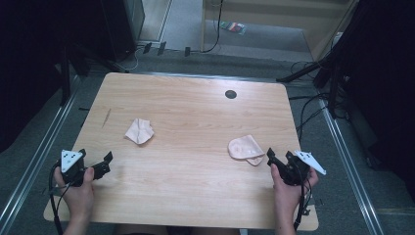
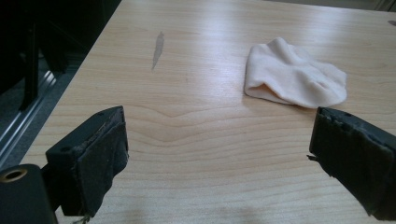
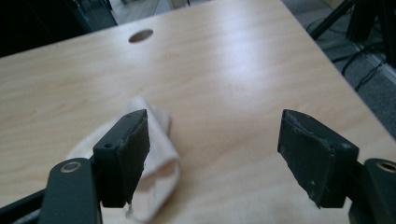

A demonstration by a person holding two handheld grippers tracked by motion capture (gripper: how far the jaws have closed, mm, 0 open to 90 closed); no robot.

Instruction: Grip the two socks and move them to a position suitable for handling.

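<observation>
Near the table's (image 1: pixel 195 205) front corners, both grippers gape wide and empty (left gripper (image 1: pixel 100 164), right gripper (image 1: pixel 279 159)); a pink sock (image 1: pixel 246 149) lies just beside the right one.

Smooth light wood-grain table (image 1: pixel 186 161), two soft matt cloth socks (image 1: pixel 139 130) (image 1: pixel 245 149), worn matt-black gripper pads (image 2: pixel 100 163).

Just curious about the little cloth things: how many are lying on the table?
2. One pale sock lies left of the table's middle, ahead of the left gripper. The other sock lies right of the middle, just beside the right gripper.
</observation>
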